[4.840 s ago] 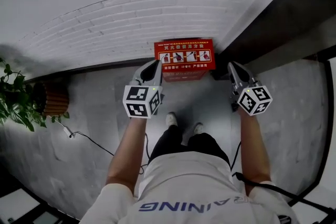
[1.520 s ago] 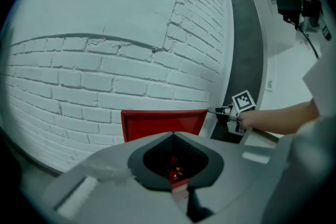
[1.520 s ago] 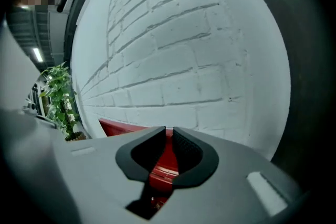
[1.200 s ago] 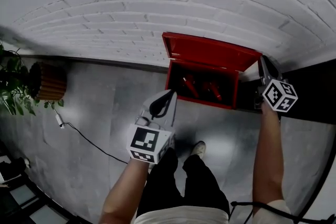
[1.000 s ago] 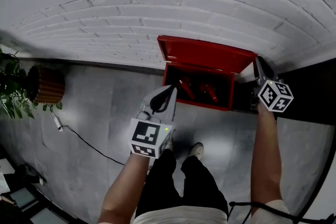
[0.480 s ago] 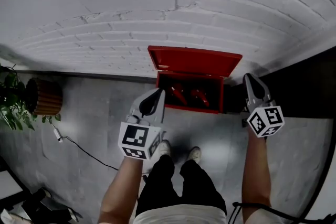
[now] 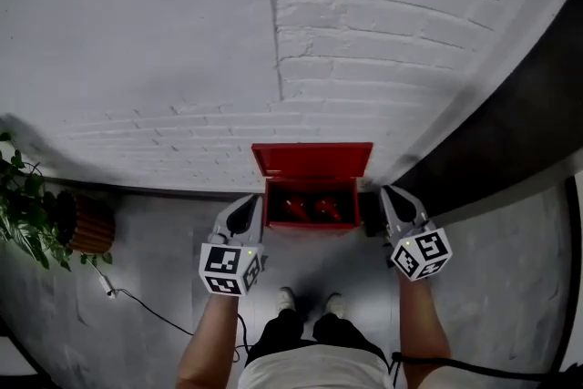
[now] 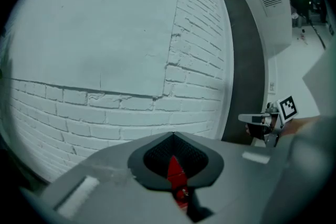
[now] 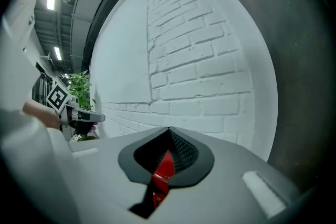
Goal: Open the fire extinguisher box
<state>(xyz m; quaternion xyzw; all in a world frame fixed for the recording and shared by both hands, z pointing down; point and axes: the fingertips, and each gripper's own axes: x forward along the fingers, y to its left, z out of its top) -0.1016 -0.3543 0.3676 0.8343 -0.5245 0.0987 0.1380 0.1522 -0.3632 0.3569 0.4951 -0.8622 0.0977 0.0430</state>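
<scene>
Wall [image 7: 364,32]: white brick, behind the box.
Floor [image 7: 155,237]: grey.
Fire extinguisher box [image 7: 312,161]: red, on the floor against the wall, with the lid raised.
Left hand-held gripper [image 7: 254,201]: jaws pressed together, pinching nothing; seen at the box's left side.
Right hand-held gripper [image 7: 386,192]: jaws pressed together, empty; seen at the box's right side.
Extinguishers [image 7: 310,209]: red, lying inside the box.

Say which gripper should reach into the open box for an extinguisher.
Left, narrowly. Both flank the box, shut and empty, but the left gripper has its tip overlapping the box's edge in the head view, while the right gripper sits just outside.
</scene>
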